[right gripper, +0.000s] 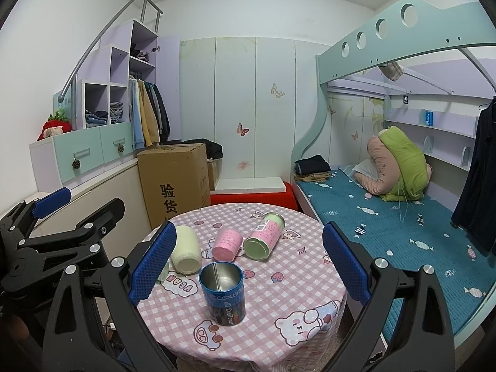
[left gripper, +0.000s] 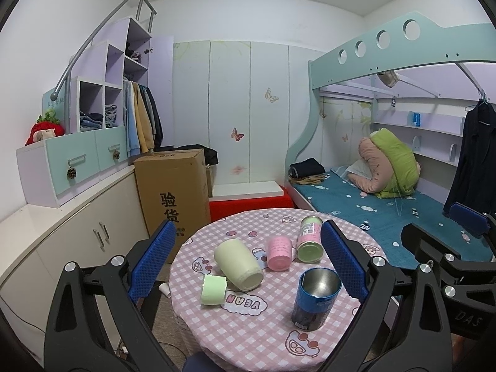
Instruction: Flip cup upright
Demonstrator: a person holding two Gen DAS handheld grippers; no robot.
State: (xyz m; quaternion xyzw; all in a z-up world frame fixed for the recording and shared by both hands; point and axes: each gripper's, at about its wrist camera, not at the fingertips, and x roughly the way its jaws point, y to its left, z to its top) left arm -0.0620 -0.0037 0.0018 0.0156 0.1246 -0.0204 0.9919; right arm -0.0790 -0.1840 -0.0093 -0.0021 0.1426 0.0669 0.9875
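Observation:
A blue metal cup [left gripper: 316,297] [right gripper: 222,292] stands upright with its mouth up on the round pink-checked table [left gripper: 248,334] [right gripper: 297,279]. A pale green cup [left gripper: 238,263] [right gripper: 186,249], a pink cup [left gripper: 279,252] [right gripper: 226,244], a green can with a pink label [left gripper: 309,239] [right gripper: 264,236] and a small mint cup [left gripper: 213,290] lie on their sides behind it. My left gripper [left gripper: 248,260] is open and empty above the table. My right gripper [right gripper: 248,263] is open and empty, held back from the blue cup.
A cardboard box [left gripper: 173,192] stands left of the table by low cabinets [left gripper: 77,223]. A bunk bed with a blue mattress [left gripper: 387,214] lies to the right. A red stool [left gripper: 248,206] sits behind the table.

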